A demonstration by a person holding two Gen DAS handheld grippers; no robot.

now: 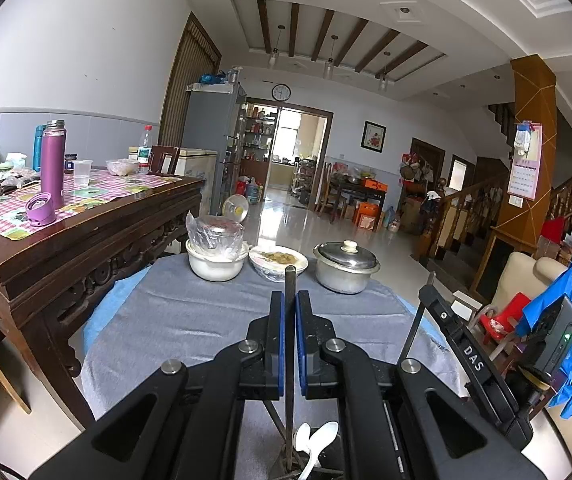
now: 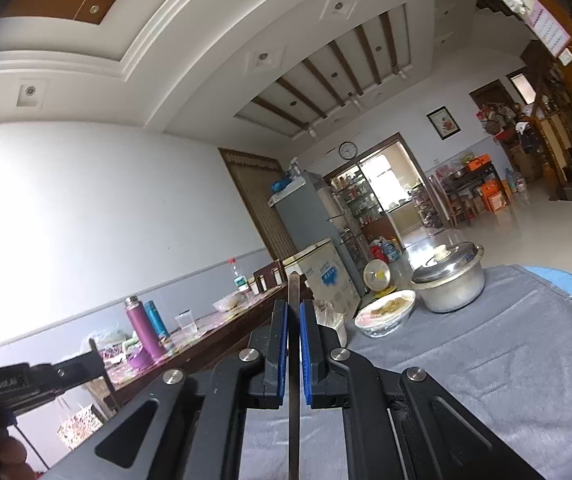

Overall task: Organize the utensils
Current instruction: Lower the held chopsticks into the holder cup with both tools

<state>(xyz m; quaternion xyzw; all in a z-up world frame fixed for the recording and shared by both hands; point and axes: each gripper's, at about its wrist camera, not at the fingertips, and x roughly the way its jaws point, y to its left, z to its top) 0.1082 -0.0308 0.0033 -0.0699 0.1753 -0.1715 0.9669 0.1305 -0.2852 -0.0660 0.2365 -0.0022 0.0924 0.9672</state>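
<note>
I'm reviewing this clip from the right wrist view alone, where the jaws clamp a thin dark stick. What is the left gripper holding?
Observer: The left gripper is shut on a similar thin dark stick, probably a chopstick.
Operator: Any other utensils near it?
Observer: White spoons show just below its jaws, at the bottom edge of the left wrist view.
Operator: What sits behind my jaws, left of the food dish?
Observer: A white bowl holding something wrapped in clear plastic.
</note>
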